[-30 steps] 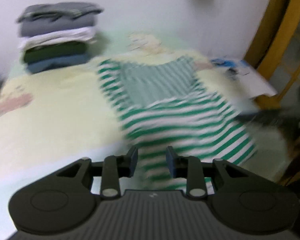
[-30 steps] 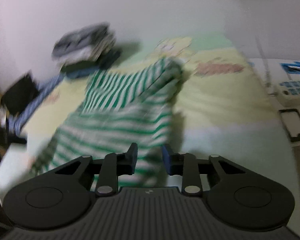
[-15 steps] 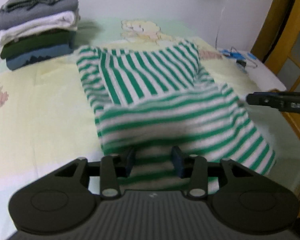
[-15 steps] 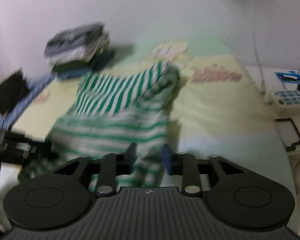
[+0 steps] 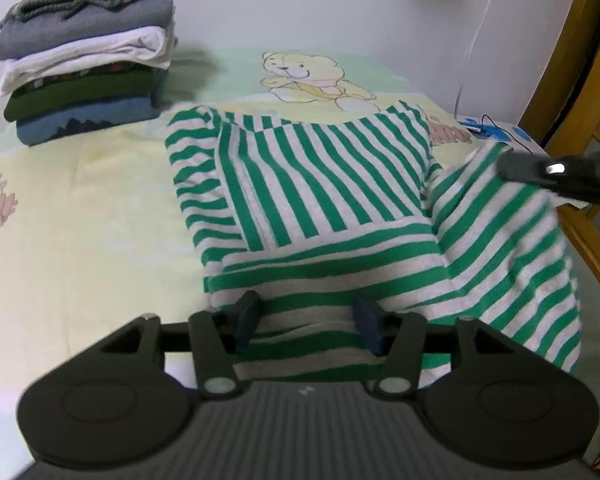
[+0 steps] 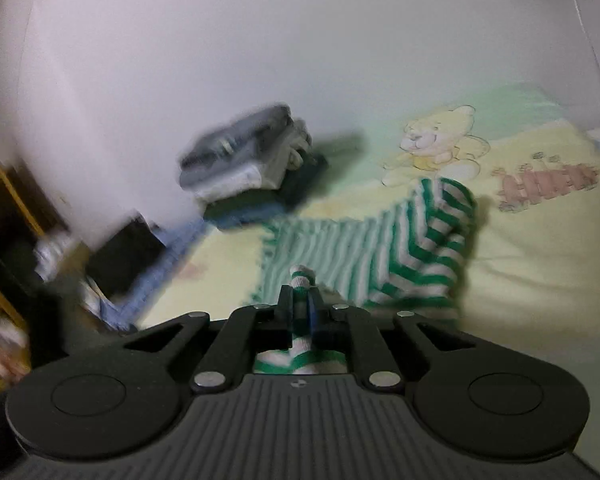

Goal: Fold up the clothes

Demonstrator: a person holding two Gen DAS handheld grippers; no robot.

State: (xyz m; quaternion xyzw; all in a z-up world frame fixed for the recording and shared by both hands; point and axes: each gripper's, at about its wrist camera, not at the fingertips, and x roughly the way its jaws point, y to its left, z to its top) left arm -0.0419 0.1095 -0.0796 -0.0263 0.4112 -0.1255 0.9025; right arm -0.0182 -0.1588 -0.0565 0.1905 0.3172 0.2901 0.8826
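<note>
Pale yellow-green teddy-bear bedsheet [image 5: 100,208] against a white wall, so that's your work surface. Your striped shirt [image 5: 324,200] lies partly folded in the middle of it, folded clothes pile [image 5: 88,60] sitting in the far left corner. Your left gripper [image 5: 307,320] is opening, pads apart over the hem. Your right gripper [image 6: 300,312] is closing, pinching a bunch of shirt fabric and lifting that side.

Your right tongs [image 6: 300,308] view is smeared: the clothes stack [image 6: 252,168] ahead-left is unreadable. Their body hides the striped shirt [image 6: 416,240] hem below the pinch. Dark objects [image 6: 120,256] far left stay unidentifiable.
</note>
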